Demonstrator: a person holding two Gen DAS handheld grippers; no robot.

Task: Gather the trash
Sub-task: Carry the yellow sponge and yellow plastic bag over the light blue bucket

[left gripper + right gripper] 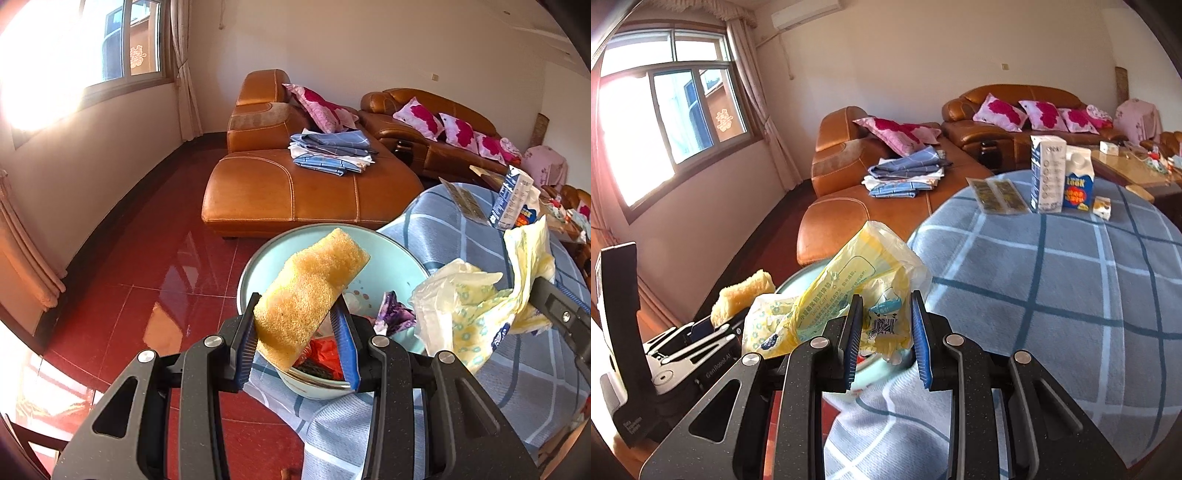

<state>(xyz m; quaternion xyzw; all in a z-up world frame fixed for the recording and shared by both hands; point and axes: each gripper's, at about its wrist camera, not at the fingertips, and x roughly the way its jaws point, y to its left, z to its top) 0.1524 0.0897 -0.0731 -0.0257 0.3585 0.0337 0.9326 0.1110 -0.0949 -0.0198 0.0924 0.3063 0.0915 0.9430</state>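
Sponge (310,288) in left claw (299,347) over bowl (255,266), right claw (886,339) grasping wrapper (849,291), cartons (1060,177) beyond.

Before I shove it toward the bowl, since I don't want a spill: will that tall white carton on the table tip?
Probably. The tall white carton stands upright, tall and narrow-based, so a high push may topple it. The checked tablecloth could drag at its base; push low. How full it is cannot be seen.
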